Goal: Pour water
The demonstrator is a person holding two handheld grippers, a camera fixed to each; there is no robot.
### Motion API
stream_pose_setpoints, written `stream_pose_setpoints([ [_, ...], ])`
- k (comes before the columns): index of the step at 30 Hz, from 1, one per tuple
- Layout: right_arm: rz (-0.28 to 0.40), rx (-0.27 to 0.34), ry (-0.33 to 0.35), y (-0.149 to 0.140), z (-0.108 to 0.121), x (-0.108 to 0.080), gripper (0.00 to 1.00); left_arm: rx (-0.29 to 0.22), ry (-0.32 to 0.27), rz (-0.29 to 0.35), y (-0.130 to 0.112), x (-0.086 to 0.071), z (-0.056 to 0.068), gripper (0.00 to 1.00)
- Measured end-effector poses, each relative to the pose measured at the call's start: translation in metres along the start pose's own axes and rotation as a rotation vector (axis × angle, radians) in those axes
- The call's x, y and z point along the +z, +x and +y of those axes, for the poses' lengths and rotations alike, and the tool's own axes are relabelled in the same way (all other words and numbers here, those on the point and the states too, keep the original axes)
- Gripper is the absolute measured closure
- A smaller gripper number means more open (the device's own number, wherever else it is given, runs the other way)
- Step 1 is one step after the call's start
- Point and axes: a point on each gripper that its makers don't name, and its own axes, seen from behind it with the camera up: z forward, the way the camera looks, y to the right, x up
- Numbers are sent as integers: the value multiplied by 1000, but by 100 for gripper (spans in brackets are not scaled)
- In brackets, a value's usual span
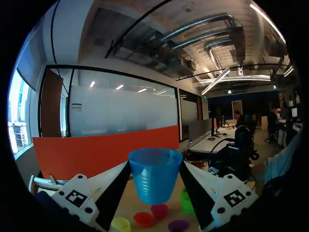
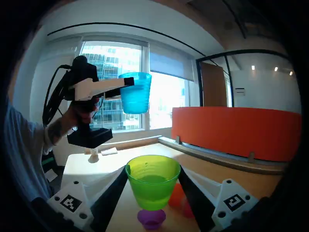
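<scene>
Left gripper (image 1: 154,167) pinches blue cup (image 1: 155,179), upright, high above table (image 2: 231,174); right gripper (image 2: 152,172) pinches green cup (image 2: 153,187), upright, lower, purple cup (image 2: 151,218) beneath; held cups well apart. Green seems to hold some water; blue's contents unclear. Probably pre-pour; next: bring rims close, tilt the full cup slowly.

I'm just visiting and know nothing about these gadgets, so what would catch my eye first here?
First, a blue cup clamped between the left gripper's fingers, raised high in front of the window. Lower down, the right gripper grips a green cup above the wooden table, with a bright orange partition behind.
</scene>
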Motion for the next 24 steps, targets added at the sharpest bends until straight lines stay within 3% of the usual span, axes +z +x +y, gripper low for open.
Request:
stream_pose_setpoints([
  [12,-17,2,-35,2,15,-18,8,-24,-3,-36,-33,-15,-1,14],
  [24,-52,6,-62,-4,28,-31,8,-23,-12,-127,-85,-28,1,13],
])
